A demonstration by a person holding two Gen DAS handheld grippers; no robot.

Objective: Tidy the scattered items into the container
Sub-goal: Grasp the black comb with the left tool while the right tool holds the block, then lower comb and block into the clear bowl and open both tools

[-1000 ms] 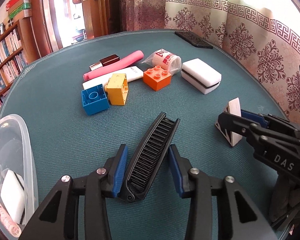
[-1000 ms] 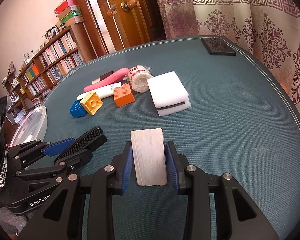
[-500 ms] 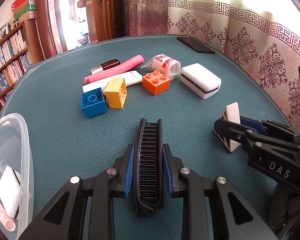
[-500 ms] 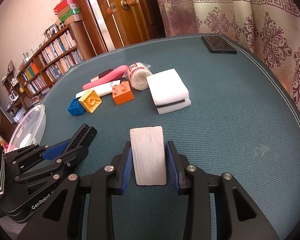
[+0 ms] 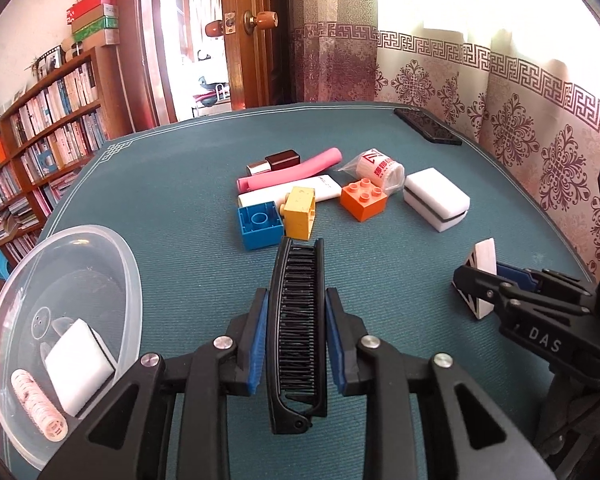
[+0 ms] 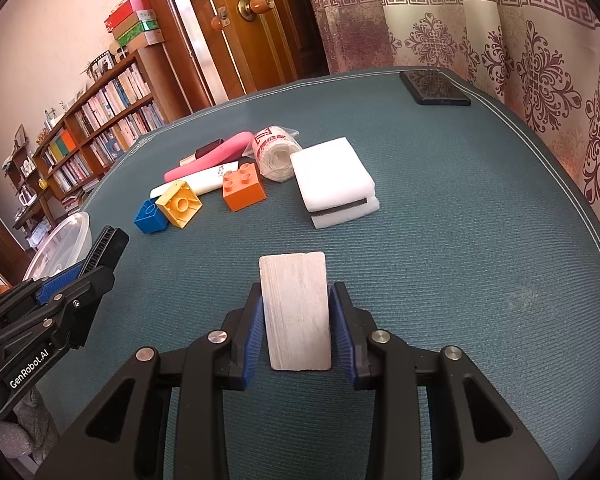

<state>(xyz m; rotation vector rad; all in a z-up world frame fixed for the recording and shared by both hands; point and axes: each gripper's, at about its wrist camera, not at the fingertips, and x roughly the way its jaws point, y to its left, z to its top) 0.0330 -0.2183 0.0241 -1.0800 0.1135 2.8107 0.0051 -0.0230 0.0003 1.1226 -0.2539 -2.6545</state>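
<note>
Holding 2 items at once: left gripper is clamped on a black folding comb, pads pressed to both its long sides, and right gripper is clamped on a pale whitish block, which shows a black-and-white patterned side in the left wrist view. Both items look lifted clear of the table, though contact underneath can't be confirmed.

Clear plastic container sits at the table's left edge, just left of the left gripper. Already in it: a white sponge, a pinkish hair roller, and what looks like a small clear bit with holes, too faint to name.

Left on the table, in a loose cluster beyond the grippers:
- blue brick touching yellow brick
- orange brick
- white tube and pink tube lying side by side
- dark-capped small bottle
- wrapped white roll
- white sponge with dark stripe

Dark phone lies at the far edge, well apart; likely not part of the tidy.

Judgement: under halfway. About 2 or 3 items in, 2 in hand, 8 waiting. Next is dropping comb and block into the container.
</note>
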